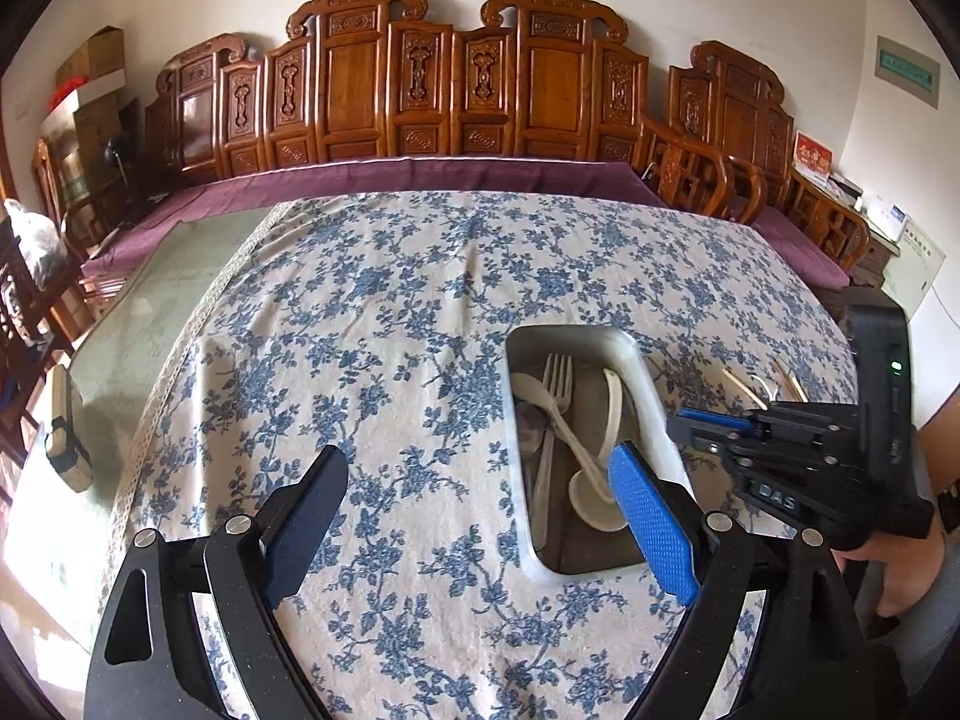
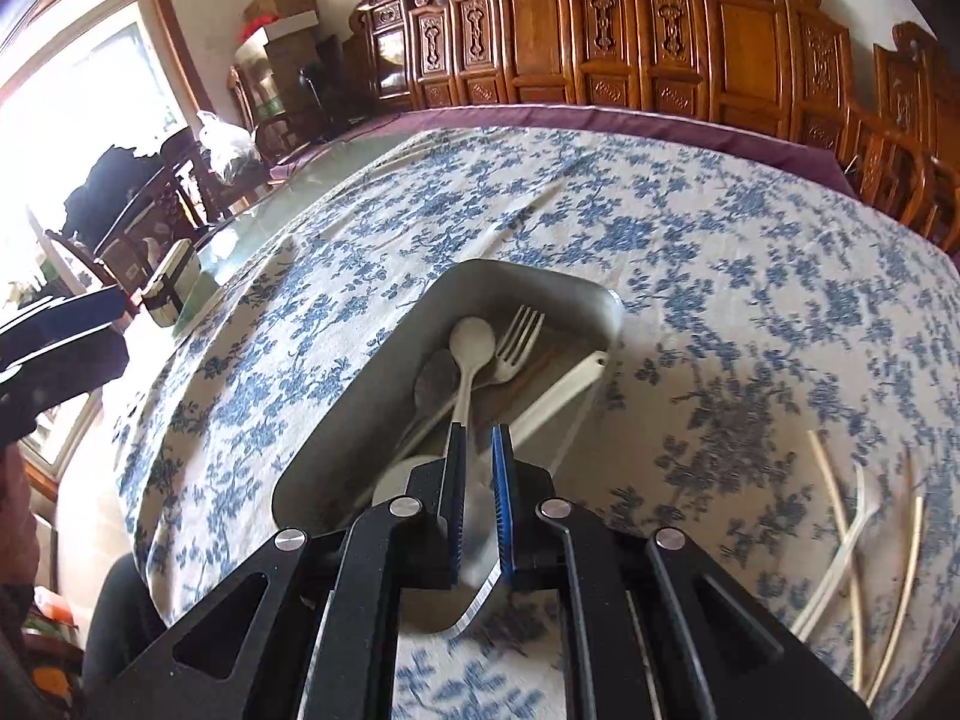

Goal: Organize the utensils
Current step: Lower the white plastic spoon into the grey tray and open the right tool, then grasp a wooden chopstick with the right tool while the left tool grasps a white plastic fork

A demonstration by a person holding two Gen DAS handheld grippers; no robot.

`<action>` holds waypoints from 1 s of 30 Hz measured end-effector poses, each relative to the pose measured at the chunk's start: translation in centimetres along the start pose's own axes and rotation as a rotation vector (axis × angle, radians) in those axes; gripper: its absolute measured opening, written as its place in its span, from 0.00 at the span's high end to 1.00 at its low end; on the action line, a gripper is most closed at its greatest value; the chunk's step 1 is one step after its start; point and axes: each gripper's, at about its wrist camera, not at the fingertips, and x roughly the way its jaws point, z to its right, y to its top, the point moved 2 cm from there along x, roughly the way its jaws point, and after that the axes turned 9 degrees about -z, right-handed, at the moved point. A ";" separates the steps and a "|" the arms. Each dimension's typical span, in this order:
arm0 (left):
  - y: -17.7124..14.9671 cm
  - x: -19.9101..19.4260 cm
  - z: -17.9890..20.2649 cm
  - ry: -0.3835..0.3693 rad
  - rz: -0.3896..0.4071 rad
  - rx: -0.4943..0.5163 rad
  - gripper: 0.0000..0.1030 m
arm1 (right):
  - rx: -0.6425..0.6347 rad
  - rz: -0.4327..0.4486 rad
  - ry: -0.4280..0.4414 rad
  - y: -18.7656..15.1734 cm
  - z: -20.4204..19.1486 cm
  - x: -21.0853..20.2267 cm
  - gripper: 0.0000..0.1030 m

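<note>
A grey metal tray [image 1: 651, 405] [image 2: 354, 402] sits on the flowered tablecloth and holds a metal fork [image 1: 555, 390] [image 2: 516, 336], white spoons [image 1: 591, 483] [image 2: 471, 348] and a dark metal spoon [image 2: 435, 384]. My right gripper [image 2: 478, 444] is over the tray's near end, shut on a metal knife [image 2: 480, 588] whose serrated blade points back toward the camera. It shows in the left wrist view [image 1: 708, 420] at the tray's right side. My left gripper [image 1: 480, 480] is open and empty, just left of the tray. Chopsticks and a white utensil [image 2: 852, 540] [image 1: 774, 384] lie right of the tray.
The tablecloth [image 1: 390, 330] covers most of a glass-topped table; bare glass [image 1: 150, 312] shows at the left with a small strapped box [image 1: 66, 444] [image 2: 171, 285] on it. Carved wooden benches [image 1: 450, 90] with a purple cushion stand behind. A window is at far left.
</note>
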 end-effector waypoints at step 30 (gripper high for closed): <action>0.1 4.2 16.6 -0.148 -0.056 0.178 0.10 | 0.179 -0.027 -0.259 -13.9 20.1 -9.7 0.72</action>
